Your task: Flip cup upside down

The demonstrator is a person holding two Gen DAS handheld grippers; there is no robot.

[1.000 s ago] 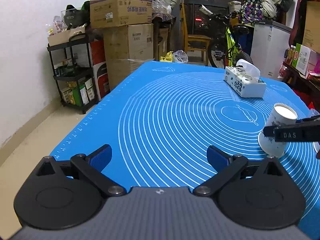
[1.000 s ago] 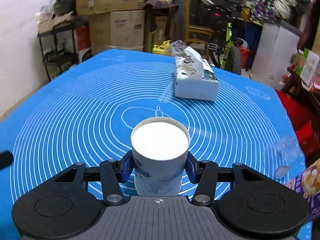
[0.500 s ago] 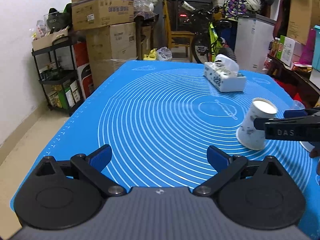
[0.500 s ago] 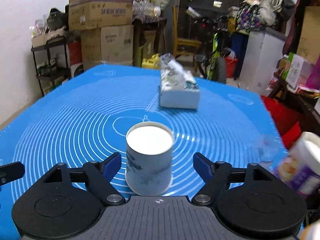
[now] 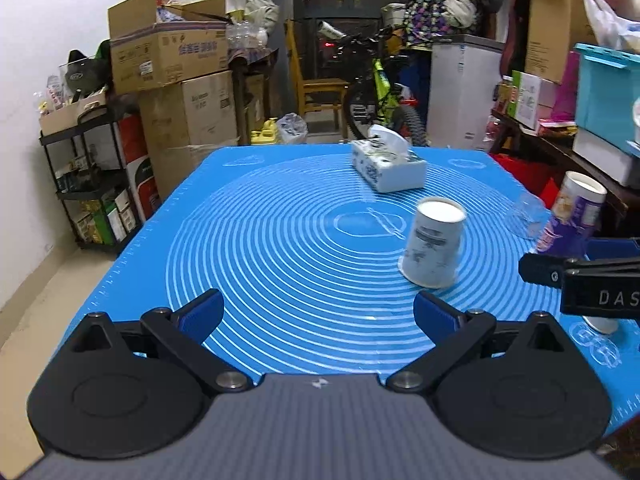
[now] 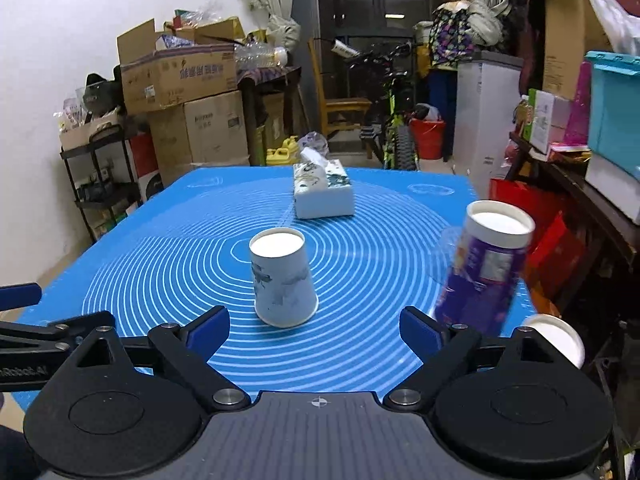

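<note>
left gripper point(image 5: 318, 312): jaws wide, holding nothing | cup point(image 6: 282, 282): upside down on blue worktop mat point(image 6: 168, 256), rim down, free of both grippers | right gripper point(image 6: 314, 330): jaws wide, holding nothing, just short of cup | purple canister point(image 6: 484, 276): near mat's right edge

White wall point(image 5: 36, 40), stacked cardboard boxes point(image 5: 176, 80), black shelf rack point(image 5: 92, 184), wooden chair point(image 5: 316, 88), bicycle point(image 5: 384, 96).

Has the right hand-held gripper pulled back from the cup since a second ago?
Yes. The right hand-held gripper has let go and backed off; the upside-down cup stands free on the mat, nearer the tissue box.
</note>
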